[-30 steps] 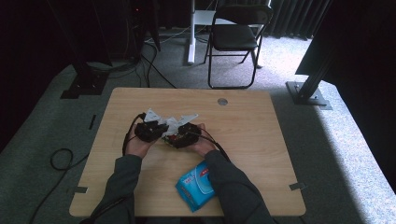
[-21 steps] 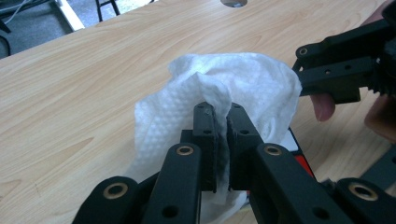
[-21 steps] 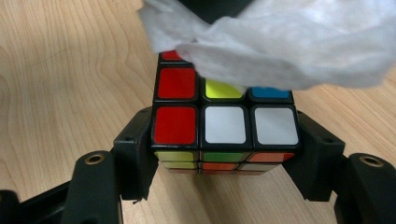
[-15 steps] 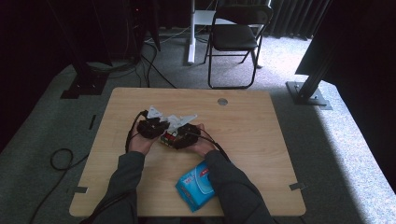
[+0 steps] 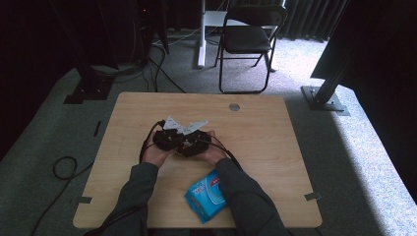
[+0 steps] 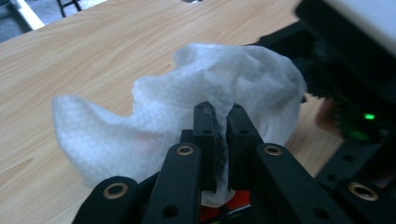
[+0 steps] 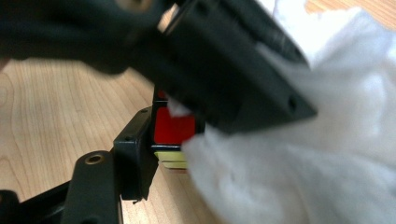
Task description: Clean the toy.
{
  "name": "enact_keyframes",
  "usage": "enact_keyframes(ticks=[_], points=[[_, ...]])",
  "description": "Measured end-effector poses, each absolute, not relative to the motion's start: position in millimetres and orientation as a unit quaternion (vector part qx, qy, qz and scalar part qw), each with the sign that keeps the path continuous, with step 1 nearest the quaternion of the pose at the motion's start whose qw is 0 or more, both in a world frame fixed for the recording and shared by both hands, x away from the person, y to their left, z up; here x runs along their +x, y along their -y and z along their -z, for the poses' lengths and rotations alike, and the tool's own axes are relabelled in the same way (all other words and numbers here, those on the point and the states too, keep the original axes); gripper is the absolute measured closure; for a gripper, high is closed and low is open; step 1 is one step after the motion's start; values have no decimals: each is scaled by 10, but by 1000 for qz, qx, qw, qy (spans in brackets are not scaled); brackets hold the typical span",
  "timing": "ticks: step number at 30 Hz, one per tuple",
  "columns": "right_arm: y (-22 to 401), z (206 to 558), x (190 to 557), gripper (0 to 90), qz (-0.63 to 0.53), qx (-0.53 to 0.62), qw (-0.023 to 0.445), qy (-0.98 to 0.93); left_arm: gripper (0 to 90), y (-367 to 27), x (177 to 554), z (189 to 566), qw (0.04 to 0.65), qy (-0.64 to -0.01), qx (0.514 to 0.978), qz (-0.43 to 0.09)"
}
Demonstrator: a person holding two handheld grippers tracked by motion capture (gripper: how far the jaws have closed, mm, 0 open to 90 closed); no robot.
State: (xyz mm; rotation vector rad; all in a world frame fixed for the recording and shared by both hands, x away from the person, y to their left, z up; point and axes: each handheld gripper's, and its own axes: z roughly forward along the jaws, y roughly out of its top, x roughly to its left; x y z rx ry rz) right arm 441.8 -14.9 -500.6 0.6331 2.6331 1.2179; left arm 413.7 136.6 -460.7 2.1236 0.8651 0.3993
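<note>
At the centre of the high view, the left gripper [image 5: 169, 139] and the right gripper [image 5: 195, 145] are held close together above the wooden table [image 5: 275, 157], with the forearms entering from the bottom edge of the frame. In the left gripper view, the jaws are seen pressed together on a fold of a white wipe [image 6: 187, 116], which spreads out behind them across the middle of the frame; the wipe is thus pinched by this gripper.

In the right gripper view, a small cube [image 7: 173, 128] with a red face and a yellowish lower face is seen at the centre, with one black jaw lying against its left side. The other jaw is hidden behind the wipe [image 7: 327, 154], which covers the right of the frame, so whether the cube is clamped cannot be told. The wipe is laid against the cube's right side.

A blue packet [image 5: 206, 194] is seen lying on the table in the lower middle of the high view, beside the right forearm.
</note>
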Motion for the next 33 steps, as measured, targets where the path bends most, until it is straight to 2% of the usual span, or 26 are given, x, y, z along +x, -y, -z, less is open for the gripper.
enact_keyframes(ticks=[10,33], points=[[164,5001,4429,342,-413,219,84,-880,849,-1351,4102,4603,410,-334,837,-137],[168,5005,4437,342,-412,219,84,-881,851,-1743,4132,4505,412,-379,811,-172]])
